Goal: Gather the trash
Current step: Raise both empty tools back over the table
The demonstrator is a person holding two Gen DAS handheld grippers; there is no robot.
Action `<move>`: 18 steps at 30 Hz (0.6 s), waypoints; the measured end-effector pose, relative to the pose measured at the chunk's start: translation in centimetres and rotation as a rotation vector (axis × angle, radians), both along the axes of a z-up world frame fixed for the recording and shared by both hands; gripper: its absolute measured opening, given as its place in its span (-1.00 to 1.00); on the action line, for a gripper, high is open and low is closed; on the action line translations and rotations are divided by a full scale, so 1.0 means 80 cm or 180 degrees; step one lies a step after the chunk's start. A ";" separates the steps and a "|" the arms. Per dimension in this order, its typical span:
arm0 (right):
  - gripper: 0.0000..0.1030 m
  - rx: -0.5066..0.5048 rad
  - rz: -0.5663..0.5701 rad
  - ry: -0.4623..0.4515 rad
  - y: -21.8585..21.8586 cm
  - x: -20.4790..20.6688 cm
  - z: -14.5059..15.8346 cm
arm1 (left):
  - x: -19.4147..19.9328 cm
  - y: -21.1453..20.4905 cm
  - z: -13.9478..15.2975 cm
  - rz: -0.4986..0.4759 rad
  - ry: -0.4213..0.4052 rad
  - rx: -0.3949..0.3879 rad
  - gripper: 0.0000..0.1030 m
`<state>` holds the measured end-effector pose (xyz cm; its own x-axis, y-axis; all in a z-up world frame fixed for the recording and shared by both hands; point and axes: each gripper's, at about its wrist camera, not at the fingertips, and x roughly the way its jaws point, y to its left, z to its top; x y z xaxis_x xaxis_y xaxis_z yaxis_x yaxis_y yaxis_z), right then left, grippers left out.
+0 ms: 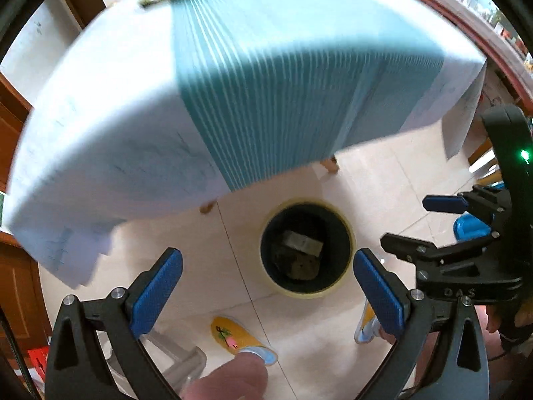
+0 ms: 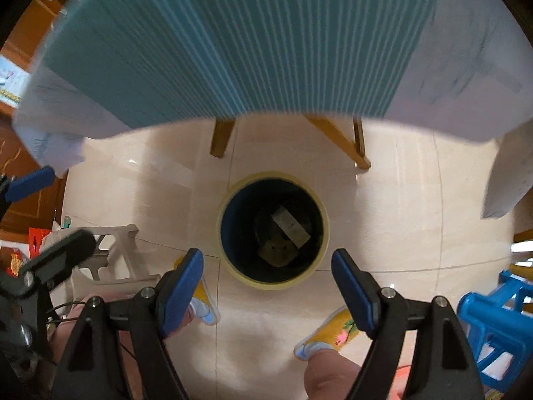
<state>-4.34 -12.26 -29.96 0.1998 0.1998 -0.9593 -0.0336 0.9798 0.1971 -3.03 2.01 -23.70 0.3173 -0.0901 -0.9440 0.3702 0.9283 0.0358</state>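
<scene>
Left wrist: left gripper point(image 1: 268, 286) fingers spread, nothing between pads. Bin point(image 1: 343, 237) on floor below, trash point(image 1: 301, 253) inside. Right gripper point(image 1: 411, 221) at right, spread.

Right wrist: right gripper point(image 2: 268, 288) fingers spread, empty. Bin point(image 2: 322, 220) directly below, beside table point(image 2: 233, 43) edge; trash point(image 2: 284, 236) at bottom.

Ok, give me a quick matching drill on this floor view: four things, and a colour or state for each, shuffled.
1. bin
2. stool
3. left hand-held gripper
4. slippers

a. yellow with a flower print
b. open, nothing between its pads
c. blue plastic
d. yellow rim, trash inside

Pairs: 1-d, 2-c, 3-b, 4-a
</scene>
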 end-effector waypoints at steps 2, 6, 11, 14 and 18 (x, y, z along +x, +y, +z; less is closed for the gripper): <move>0.55 0.0004 0.0021 -0.0067 0.003 -0.002 0.029 | 0.004 0.005 0.030 0.0026 -0.0057 -0.0074 0.97; 0.55 0.0017 0.0035 -0.0217 0.004 -0.004 0.089 | 0.015 0.013 0.097 0.0059 -0.0230 -0.0228 0.97; 0.55 0.0023 -0.0009 -0.0399 0.007 -0.004 0.153 | 0.027 0.020 0.171 0.0037 -0.0492 -0.0353 0.97; 0.54 0.0009 -0.0053 -0.0547 0.007 -0.001 0.191 | 0.036 0.027 0.203 0.0023 -0.0631 -0.0400 0.97; 0.54 -0.0122 -0.0064 -0.0738 0.014 0.010 0.232 | 0.057 0.043 0.240 0.0034 -0.0782 -0.0446 0.97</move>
<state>-3.53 -11.13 -11.39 0.4192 0.1579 -0.8941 -0.0541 0.9873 0.1491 1.56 5.45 -4.47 0.5367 -0.2099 -0.8173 0.3566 0.9342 -0.0058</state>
